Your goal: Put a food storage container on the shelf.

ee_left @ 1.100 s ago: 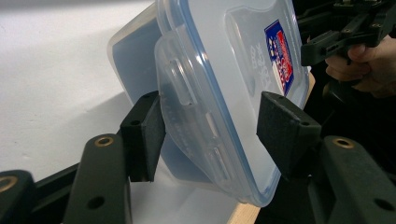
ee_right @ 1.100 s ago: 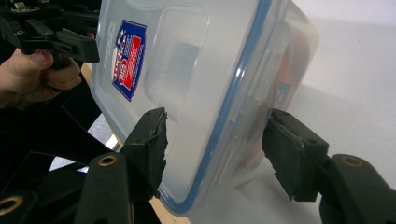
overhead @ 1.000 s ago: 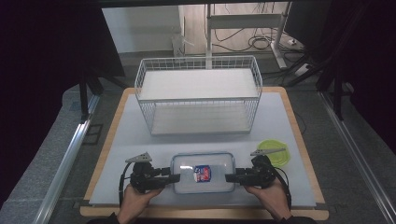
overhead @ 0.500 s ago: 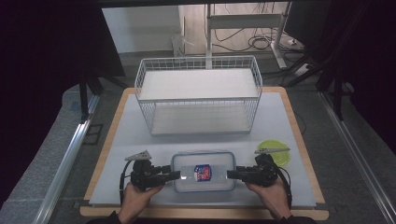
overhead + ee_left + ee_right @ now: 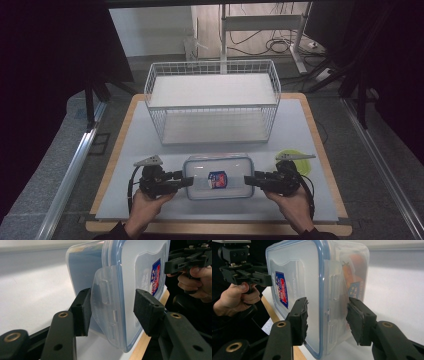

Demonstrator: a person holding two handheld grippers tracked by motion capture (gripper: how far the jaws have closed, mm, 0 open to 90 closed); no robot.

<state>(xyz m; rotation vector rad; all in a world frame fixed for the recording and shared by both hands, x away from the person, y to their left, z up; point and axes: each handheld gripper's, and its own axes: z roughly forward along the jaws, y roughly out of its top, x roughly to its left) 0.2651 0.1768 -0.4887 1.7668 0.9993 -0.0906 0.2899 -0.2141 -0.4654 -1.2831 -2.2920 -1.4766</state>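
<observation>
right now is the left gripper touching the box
Cannot tell. In the left gripper view the left gripper straddles the box end flap; a gap shows at one pad, the other looks close against the base.

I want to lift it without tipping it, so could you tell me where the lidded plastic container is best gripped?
Grip the container at its two short ends, one gripper from each side, jaws spanning lid and base at the latch flaps: it lies flat and is too wide for one gripper.
</observation>
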